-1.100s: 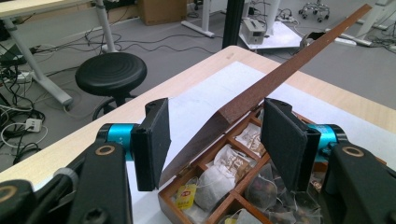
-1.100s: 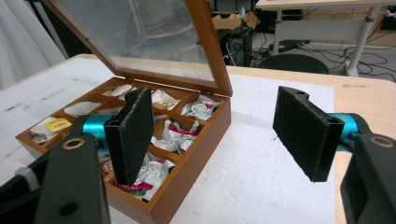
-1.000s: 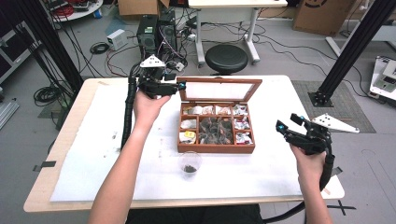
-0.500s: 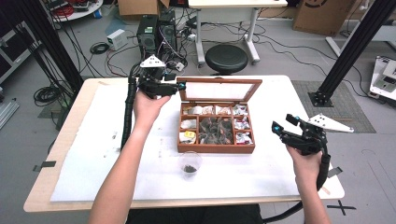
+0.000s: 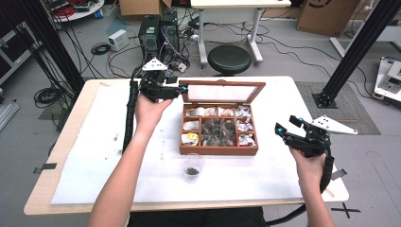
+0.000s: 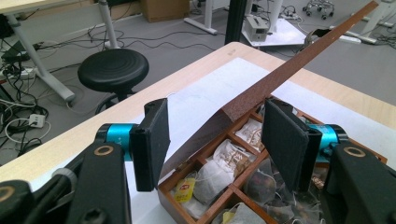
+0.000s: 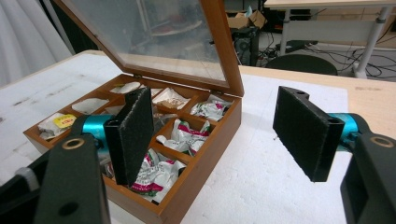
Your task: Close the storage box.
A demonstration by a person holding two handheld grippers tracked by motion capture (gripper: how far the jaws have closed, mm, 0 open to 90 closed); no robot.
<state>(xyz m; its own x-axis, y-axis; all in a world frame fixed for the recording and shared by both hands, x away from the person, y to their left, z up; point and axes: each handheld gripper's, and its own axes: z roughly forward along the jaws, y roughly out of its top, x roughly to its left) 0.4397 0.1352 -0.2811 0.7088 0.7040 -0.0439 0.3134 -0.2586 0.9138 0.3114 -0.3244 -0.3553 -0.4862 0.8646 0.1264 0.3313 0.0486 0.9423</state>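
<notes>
A wooden tea box point(image 5: 219, 150) stands mid-table, its compartments holding tea bags point(image 6: 215, 170) and foil sachets point(image 7: 182, 133). Its glass-paned lid point(image 5: 222, 92) is raised nearly upright. My left gripper point(image 5: 182, 90) is at the lid's left corner. In the left gripper view the lid's wooden edge point(image 6: 299, 60) runs between the two pads point(image 6: 152, 137) with a gap on each side. These jaws have just been opening, and the left gripper point(image 6: 215, 135) stands open. My right gripper point(image 5: 286, 124) hovers right of the box, open and holding nothing. From the right gripper point(image 7: 219, 135) the box point(image 7: 205, 154) and lid point(image 7: 154, 37) lie just ahead.
A small clear plastic cup point(image 5: 192, 165) with dark bits at its bottom stands in front of the box. White sheeting point(image 5: 94, 156) covers the tabletop. Behind the table are a black stool point(image 5: 229, 57), cables and computer cases on the floor.
</notes>
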